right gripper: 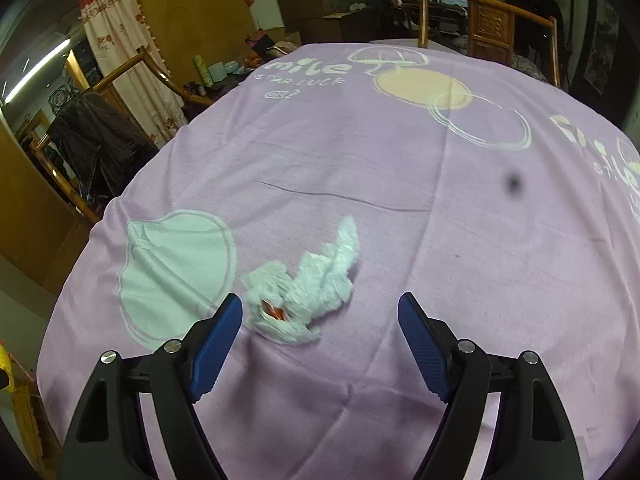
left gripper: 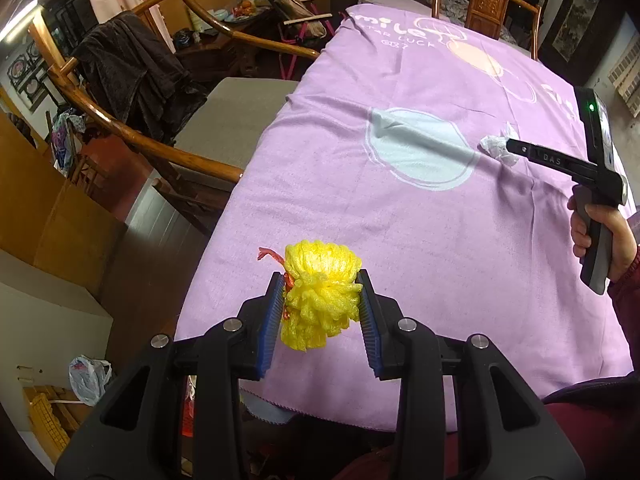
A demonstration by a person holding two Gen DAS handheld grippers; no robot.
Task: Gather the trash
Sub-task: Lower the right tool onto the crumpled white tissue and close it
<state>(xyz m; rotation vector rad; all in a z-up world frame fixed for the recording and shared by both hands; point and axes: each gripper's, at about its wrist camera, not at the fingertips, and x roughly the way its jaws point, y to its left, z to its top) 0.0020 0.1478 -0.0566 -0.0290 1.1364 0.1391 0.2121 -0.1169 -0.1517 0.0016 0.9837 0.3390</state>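
My left gripper [left gripper: 321,280] is shut on a yellow foam fruit net [left gripper: 320,292] with a red strip on its left side, held above the near edge of the purple-clothed table [left gripper: 360,208]. My right gripper [right gripper: 320,308] is open just above the cloth. A crumpled white tissue [right gripper: 308,284] with a small orange scrap in it lies between and just beyond its fingertips, closer to the left finger. In the left wrist view the right gripper [left gripper: 510,145] reaches in from the right, its tip at the tissue [left gripper: 494,146].
Wooden chairs stand at the table's left side [left gripper: 132,132] and far end [right gripper: 488,24]; a dark coat [left gripper: 132,76] hangs on the left one. A plastic bag [left gripper: 88,378] lies on the floor at lower left. The cloth [right gripper: 400,152] carries printed circles and lettering.
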